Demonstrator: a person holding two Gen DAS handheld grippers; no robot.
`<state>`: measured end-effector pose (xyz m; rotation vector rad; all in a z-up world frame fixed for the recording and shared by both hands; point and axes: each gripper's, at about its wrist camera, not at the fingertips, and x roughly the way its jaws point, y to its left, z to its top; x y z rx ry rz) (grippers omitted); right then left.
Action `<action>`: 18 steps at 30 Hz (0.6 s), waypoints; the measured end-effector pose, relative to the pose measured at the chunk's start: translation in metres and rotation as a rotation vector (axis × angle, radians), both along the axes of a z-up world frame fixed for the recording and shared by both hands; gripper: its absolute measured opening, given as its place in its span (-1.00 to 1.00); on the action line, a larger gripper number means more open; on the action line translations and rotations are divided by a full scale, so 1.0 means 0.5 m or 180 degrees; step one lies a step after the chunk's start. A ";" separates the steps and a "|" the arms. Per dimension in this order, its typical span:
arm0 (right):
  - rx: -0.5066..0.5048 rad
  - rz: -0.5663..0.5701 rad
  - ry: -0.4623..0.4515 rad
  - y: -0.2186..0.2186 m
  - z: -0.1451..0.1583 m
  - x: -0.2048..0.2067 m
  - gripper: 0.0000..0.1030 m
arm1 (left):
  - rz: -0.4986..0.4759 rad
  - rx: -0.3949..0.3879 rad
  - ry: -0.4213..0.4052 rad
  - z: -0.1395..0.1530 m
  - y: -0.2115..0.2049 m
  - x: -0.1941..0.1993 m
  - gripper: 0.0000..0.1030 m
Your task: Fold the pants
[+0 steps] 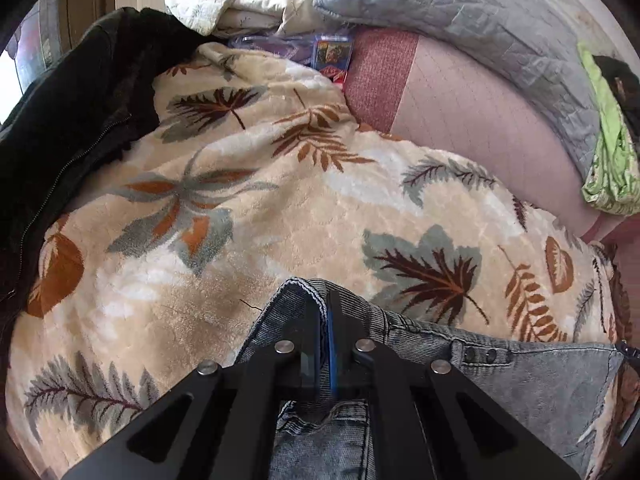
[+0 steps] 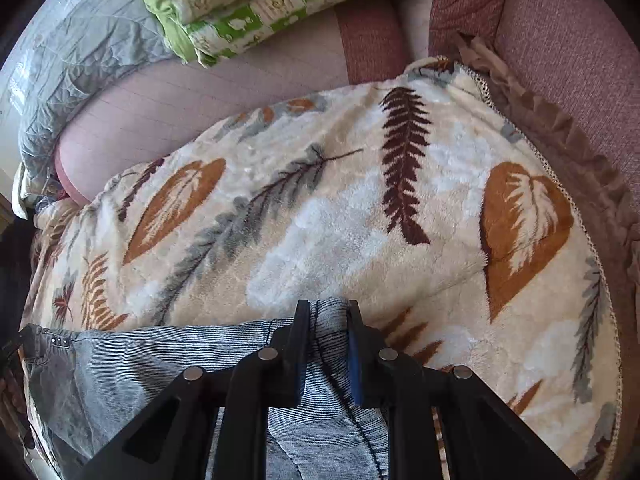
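Early stage: the pants (image 1: 520, 368) are pinched along one edge by left gripper (image 1: 323, 304) and right gripper (image 2: 329, 312) fingers, above the leaf-patterned blanket (image 2: 320, 208), folding apparently unfinished.

Your left gripper (image 1: 323, 300) pinches the grey jeans (image 1: 520, 368) at bottom centre, over the leaf-patterned blanket (image 1: 248, 200).

A home bedroom or living room: leaf-patterned blanket (image 1: 248, 208), quilted pillow (image 1: 480, 12), pink couch (image 2: 560, 40).
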<state>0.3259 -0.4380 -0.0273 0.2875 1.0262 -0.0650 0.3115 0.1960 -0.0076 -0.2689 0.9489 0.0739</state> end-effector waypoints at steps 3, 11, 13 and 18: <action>0.0131 0.0021 -0.0258 -0.008 0.063 -0.056 -0.66 | -0.0029 -0.0163 -0.0282 0.069 0.010 -0.076 -0.95; 0.0515 0.0234 -0.0818 -0.033 0.134 -0.366 -0.66 | -0.0269 -0.0503 -0.0779 0.136 0.086 -0.420 -0.95; 0.0597 0.0321 -0.0755 -0.032 0.103 -0.456 -0.65 | -0.0353 -0.0536 -0.0596 0.095 0.103 -0.488 -0.94; 0.0767 0.0532 0.0010 -0.027 -0.040 -0.617 -0.50 | -0.0370 -0.0473 0.0266 -0.036 0.150 -0.566 -0.81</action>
